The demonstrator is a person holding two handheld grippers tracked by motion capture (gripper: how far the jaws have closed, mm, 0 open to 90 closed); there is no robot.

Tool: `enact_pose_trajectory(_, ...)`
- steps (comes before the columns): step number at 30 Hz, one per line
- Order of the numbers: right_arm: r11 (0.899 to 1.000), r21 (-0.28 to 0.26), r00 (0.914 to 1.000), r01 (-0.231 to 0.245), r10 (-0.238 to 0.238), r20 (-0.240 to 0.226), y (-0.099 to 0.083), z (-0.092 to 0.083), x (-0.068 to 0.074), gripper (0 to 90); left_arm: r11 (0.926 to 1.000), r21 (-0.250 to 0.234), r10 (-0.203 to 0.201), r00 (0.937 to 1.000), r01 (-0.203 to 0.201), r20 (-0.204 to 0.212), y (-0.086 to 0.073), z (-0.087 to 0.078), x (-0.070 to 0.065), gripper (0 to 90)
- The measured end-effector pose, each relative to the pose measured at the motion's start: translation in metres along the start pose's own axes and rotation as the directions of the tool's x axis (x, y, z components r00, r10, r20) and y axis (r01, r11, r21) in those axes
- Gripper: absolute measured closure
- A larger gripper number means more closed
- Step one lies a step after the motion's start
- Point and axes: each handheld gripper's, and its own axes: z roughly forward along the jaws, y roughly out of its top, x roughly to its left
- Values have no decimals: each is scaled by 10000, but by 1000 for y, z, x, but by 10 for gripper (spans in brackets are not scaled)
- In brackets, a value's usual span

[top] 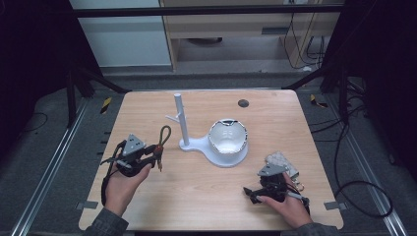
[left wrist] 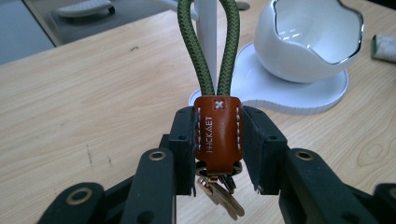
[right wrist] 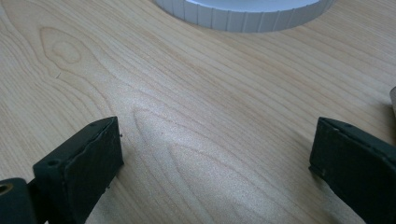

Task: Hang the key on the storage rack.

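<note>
Leather keychain clamped (left tool), table edges distant

Dim high view, dark edges; gripper views bright, sharp, soft shadows.

The right gripper hangs low over the wooden table, its two black jaws standing wide apart with nothing but bare grain between them. Past them, at the top edge, curves the ribbed rim of a white base, resting on the wood, well apart from the jaws.
</note>
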Motion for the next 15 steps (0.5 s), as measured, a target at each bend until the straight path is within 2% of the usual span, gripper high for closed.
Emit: enact_pose_trajectory(15,10000,-29,10000,22,-22,-1,0,0,0,25,9968,-795,-35,9999,46,136,10,-7,-15,656)
